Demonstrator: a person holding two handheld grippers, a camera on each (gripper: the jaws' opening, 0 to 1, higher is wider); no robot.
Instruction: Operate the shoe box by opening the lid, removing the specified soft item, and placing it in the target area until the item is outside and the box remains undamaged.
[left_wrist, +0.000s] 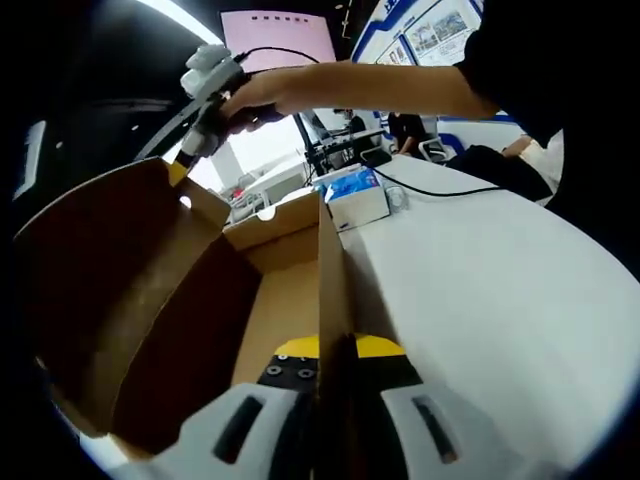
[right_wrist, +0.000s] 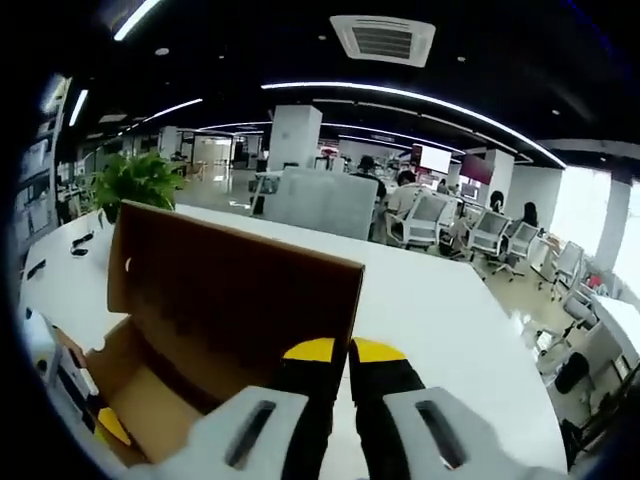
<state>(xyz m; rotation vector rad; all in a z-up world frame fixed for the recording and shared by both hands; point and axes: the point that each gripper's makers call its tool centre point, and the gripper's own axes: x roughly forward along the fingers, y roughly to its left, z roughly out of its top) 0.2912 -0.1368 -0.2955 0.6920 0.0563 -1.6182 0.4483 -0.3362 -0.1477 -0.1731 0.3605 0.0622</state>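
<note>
Shoe box (left_wrist: 200, 300) open; tissue pack (left_wrist: 356, 195) beyond on table (left_wrist: 500, 290).

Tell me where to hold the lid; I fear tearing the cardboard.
Grip the lid by its free edge near a corner, coming over the top, one jaw on each face. It stands as a thin panel hinged to the shoe box, so that edge slips between jaws, as the right hand-held gripper shows.
</note>
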